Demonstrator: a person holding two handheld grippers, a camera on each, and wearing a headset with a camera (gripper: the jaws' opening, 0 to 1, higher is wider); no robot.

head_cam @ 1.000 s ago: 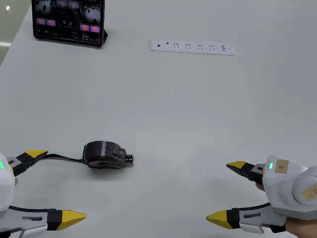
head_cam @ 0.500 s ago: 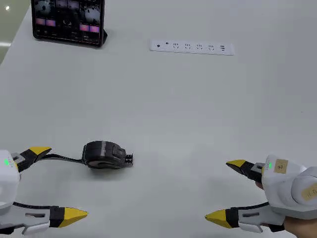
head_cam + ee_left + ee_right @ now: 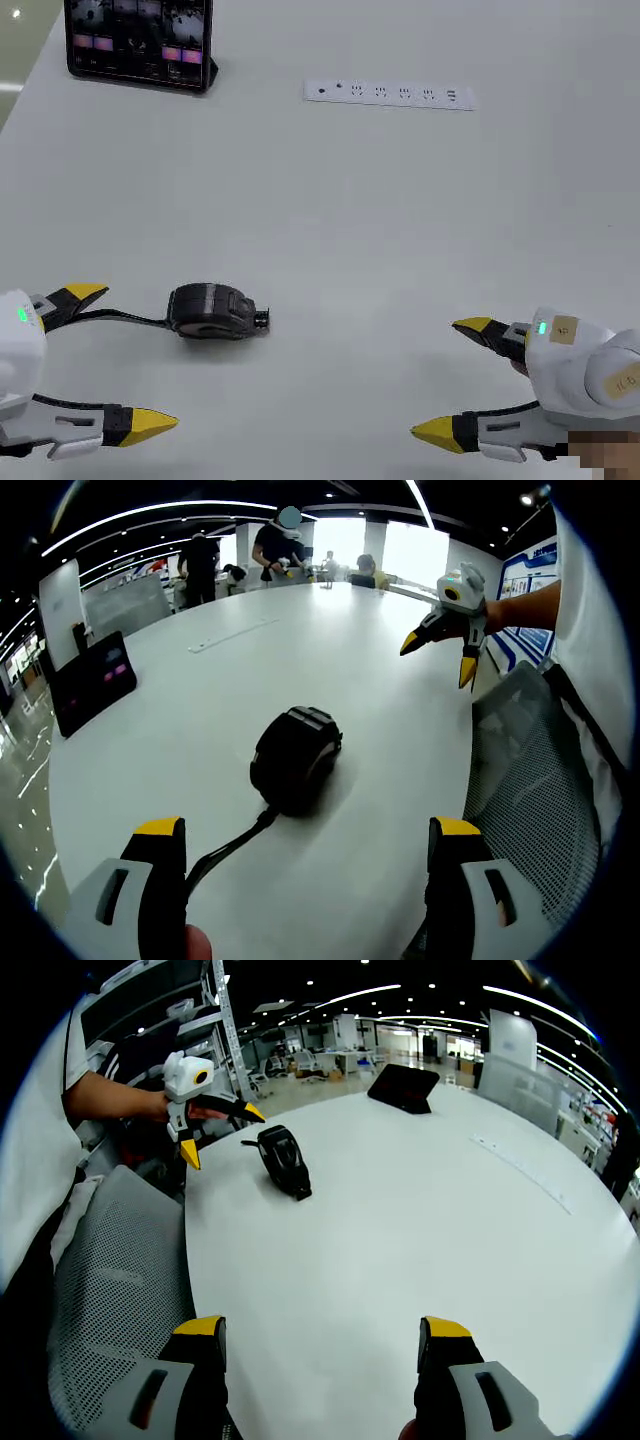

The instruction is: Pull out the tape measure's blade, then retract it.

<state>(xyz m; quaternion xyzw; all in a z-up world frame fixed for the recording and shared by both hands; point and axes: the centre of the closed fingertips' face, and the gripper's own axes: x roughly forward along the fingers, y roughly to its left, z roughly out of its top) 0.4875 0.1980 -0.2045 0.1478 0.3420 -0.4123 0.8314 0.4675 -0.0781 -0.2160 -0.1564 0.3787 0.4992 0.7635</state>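
Here we are over the white table (image 3: 380, 230), and the tape measure (image 3: 210, 312) sits at about 8 o'clock in the head view, a dark rounded case lying on the surface with nothing gripping it. Its little hook tab pokes out at the case's 3 o'clock side, tight against the body. From the 9 o'clock side a thin black strap (image 3: 125, 318) trails away toward the left gripper (image 3: 125, 357), down at 7 o'clock. That gripper's yellow-tipped jaws are spread wide and hold nothing. The strap runs right up beside the far jaw, though whether it touches is hard to call. Switch to the left gripper view and the tape measure (image 3: 295, 758) lies dead ahead at 12 o'clock, just beyond the gap between the two jaws, the strap curling back toward the jaw at 7 o'clock. Over at 4 o'clock in the head view, the right gripper (image 3: 449, 378) hangs well apart from the tape, jaws also wide and empty. In its own view the tape measure (image 3: 283, 1158) sits far off at 11 o'clock, near the left gripper (image 3: 222, 1138). Along the far side of the table, a white power strip (image 3: 388, 95) lies at 12 o'clock and a dark tablet (image 3: 138, 45) stands propped at 11 o'clock.
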